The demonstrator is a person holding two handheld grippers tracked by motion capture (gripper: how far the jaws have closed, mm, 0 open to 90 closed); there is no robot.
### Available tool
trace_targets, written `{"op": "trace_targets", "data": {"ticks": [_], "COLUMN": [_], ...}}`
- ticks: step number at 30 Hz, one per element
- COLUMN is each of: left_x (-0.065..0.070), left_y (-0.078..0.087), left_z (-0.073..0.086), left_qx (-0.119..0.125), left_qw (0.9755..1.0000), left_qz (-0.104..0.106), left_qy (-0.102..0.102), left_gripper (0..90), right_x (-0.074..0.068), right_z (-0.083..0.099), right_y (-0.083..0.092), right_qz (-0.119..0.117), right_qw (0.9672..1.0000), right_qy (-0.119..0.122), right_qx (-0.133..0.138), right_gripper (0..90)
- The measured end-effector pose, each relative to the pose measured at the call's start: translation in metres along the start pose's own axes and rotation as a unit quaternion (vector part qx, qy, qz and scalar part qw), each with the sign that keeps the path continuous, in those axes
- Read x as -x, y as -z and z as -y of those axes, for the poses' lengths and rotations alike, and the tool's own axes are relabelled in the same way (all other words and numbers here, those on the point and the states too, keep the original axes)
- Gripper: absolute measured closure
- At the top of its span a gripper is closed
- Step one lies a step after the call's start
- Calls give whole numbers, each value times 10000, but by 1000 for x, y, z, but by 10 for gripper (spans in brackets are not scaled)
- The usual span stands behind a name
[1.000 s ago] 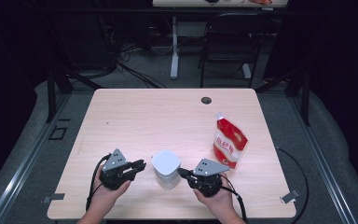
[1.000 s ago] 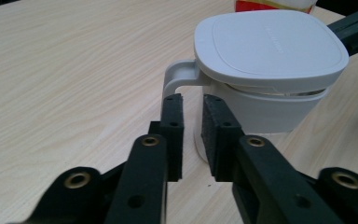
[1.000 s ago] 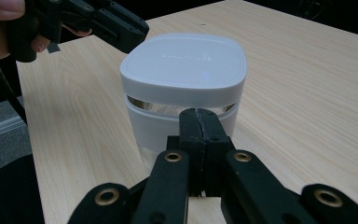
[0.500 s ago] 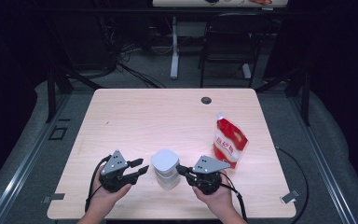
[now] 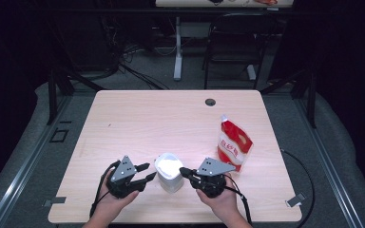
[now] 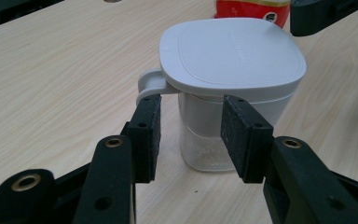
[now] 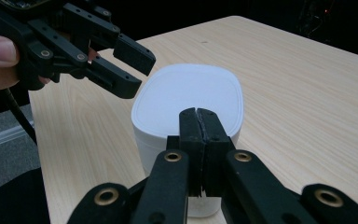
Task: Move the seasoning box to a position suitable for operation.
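Note:
A white container [image 5: 169, 172] with a flat white lid stands near the table's front edge, between my two grippers. My left gripper [image 5: 147, 173] is just left of it and open; its jaws have just been opening, with nothing pressed between them. In the left gripper view the container [image 6: 233, 56] stands just past the black pads [image 6: 149, 135], and the lid's small tab [image 6: 149, 82] sits above the left pad. My right gripper [image 5: 184, 171] is shut, its tip at the container's right side. In the right gripper view its closed jaws [image 7: 198, 117] lie against the lid [image 7: 191, 93], with the open left gripper [image 7: 137, 70] beyond.
A red and white pouch [image 5: 233, 145] stands to the right of the container, behind my right hand. A round cable hole [image 5: 210, 102] lies near the table's [image 5: 138, 118] far edge. A chair and desk legs stand on the floor beyond the table.
The left gripper's jaws have spread apart beside the container. Both hands and the container have stayed in place.

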State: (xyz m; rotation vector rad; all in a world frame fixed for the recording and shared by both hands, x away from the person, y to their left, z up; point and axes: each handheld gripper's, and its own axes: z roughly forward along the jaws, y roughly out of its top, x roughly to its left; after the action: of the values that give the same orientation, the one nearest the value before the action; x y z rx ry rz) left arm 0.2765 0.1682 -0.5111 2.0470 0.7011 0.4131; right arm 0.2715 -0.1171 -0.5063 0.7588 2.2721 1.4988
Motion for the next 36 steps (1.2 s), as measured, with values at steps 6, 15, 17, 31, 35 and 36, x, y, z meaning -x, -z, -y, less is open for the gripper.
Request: {"op": "trace_targets", "data": {"ticks": [6, 15, 17, 31, 35, 36], "left_x": [0, -4, -4, -2, -3, -3], "left_y": [0, 4, 3, 5, 5, 5], "left_z": [-1, -5, -6, -6, -4, -4], "left_qx": [33, 182, 171, 191, 159, 159], "left_qw": [10000, 9997, 9998, 9998, 9998, 9998], "left_qz": [-33, -82, -70, -75, -89, -89], "left_qy": [3, 119, 89, 49, 53, 53], "left_gripper": [595, 651, 665, 662, 656, 653], "right_x": [2, 1, 1, 2, 2, 2], "right_z": [9, 16, 17, 17, 15, 15], "right_y": [-1, -3, -4, -5, -4, -4], "right_qz": [21, 16, 12, 11, 20, 20], "right_qw": [9998, 9995, 9992, 9994, 9994, 9994], "right_qy": [1, -43, -30, -88, -83, -83], "right_qx": [-215, -309, -387, -342, -336, -336], "right_gripper": [900, 900, 900, 900, 900, 900]}}
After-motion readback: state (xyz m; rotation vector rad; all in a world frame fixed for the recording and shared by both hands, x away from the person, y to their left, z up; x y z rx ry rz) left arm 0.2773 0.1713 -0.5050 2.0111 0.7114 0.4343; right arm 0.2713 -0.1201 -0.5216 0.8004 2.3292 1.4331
